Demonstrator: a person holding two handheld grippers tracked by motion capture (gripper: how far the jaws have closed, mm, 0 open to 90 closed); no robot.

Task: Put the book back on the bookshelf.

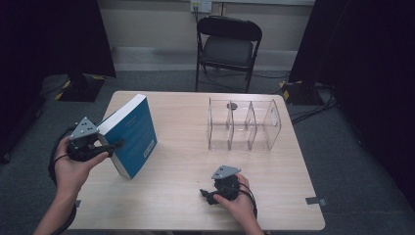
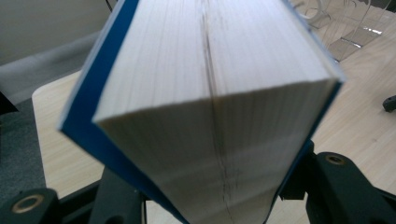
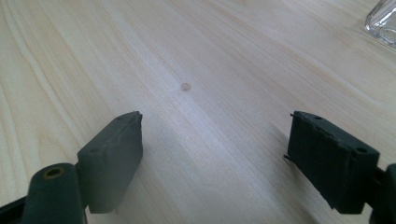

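Note:
A thick blue book [image 1: 132,134] stands tilted on its lower edge at the left of the wooden table [image 1: 186,196]. My left gripper [image 1: 116,145] reaches in from the left with its jaws on either side of it. In the left gripper view the white page block of the book [image 2: 210,93] sits between the two jaws, and both blue covers lie against the pads [image 2: 299,179]. My right gripper [image 1: 206,195] rests low near the front edge of the table. There my right gripper [image 3: 215,140] is open over bare wood, with nothing between its jaws.
A clear acrylic rack [image 1: 244,125] with several upright dividers stands at the back right of the table; a corner of this rack [image 3: 383,21] shows in the right gripper view. A black folding chair [image 1: 227,46] stands beyond the table. Dark curtains hang on both sides.

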